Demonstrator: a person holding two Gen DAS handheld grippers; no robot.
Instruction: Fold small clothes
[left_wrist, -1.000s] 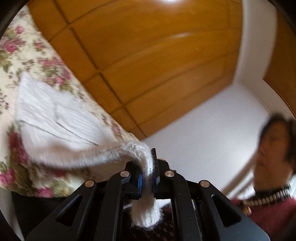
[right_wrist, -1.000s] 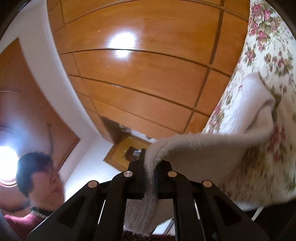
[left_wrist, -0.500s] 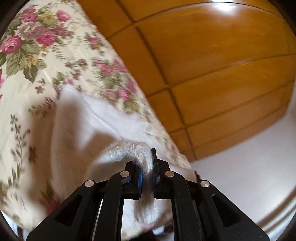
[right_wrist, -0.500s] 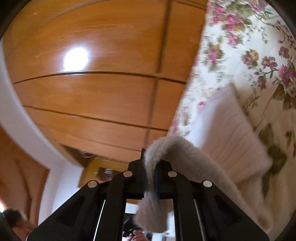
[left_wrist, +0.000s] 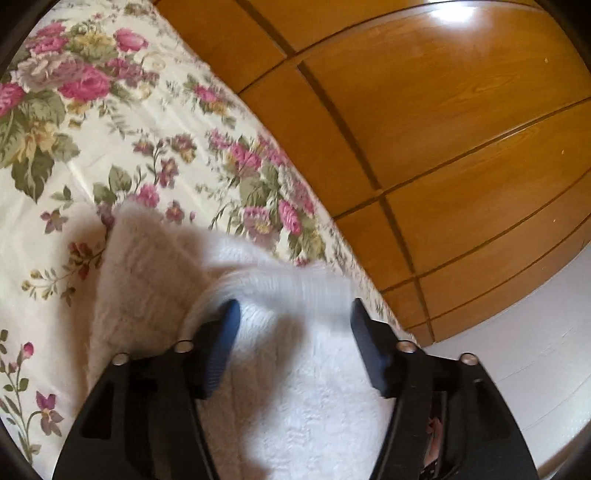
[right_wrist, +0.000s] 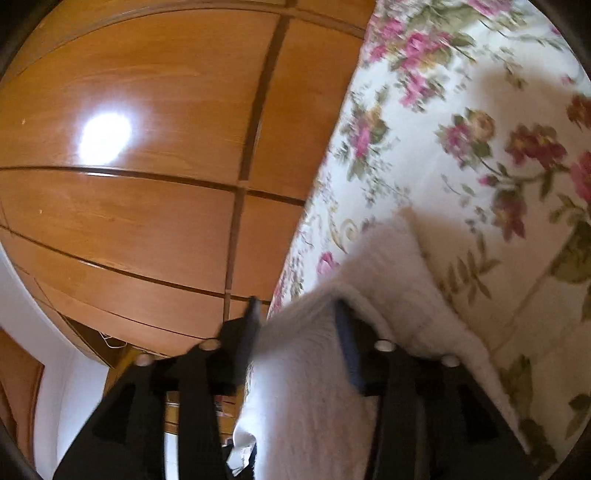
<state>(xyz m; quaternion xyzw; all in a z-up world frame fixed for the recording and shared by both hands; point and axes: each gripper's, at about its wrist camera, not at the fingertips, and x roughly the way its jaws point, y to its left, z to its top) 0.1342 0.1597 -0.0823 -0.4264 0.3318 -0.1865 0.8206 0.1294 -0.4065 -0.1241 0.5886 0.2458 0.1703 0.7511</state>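
Observation:
A fluffy white knitted garment (left_wrist: 147, 280) lies folded over on the floral bedspread (left_wrist: 92, 147). In the left wrist view its near edge drapes loosely between the spread fingers of my left gripper (left_wrist: 293, 314), whose jaws are opening; the blue pads (left_wrist: 225, 336) stand clear of the wool. In the right wrist view the same garment (right_wrist: 388, 266) hangs between the fingers of my right gripper (right_wrist: 295, 314), whose jaws are also opening, and the pads do not press on it. The lower part of the cloth is hidden behind both grippers.
The bedspread (right_wrist: 461, 129) runs up to a glossy wooden wardrobe (left_wrist: 443, 129), also seen as wooden panels (right_wrist: 147, 184) on the right wrist side. A white wall (left_wrist: 535, 350) lies at the lower right. The bed edge runs close beside both grippers.
Both grippers came down toward the bed with the garment pinched, then spread their jaws and let the wool go. The garment's lifted edge now rests over the part lying on the bedspread.

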